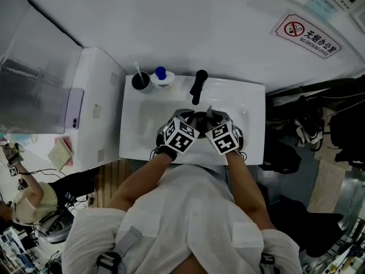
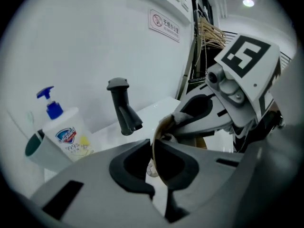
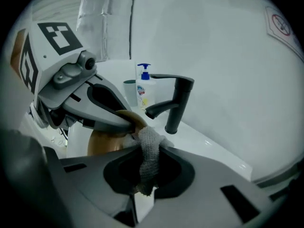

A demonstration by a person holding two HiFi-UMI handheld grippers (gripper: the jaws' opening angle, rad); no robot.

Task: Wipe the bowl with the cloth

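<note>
Over the white sink (image 1: 137, 127), the left gripper (image 2: 153, 163) pinches its jaws narrow on the brown bowl (image 3: 102, 145) at its thin rim. The bowl looks stiff, light and probably slick. The right gripper (image 3: 145, 172) jaws clamp the soft, limp cloth (image 3: 148, 158), whose top meets the bowl's edge.

- Head view sits high, facing steeply down over the person (image 1: 182, 221) onto the white surface (image 1: 134, 136), well off from it.
- Left gripper view rides right behind the left hand-held gripper (image 2: 154, 148), facing the far wall (image 2: 95, 42).
- Right gripper view sits just as close on the right hand-held gripper (image 3: 145, 167), angled far and left.
- All three share the faucet (image 1: 198, 85) and soap bottle (image 1: 163, 77); each gripper view catches the other hand-held gripper.
</note>
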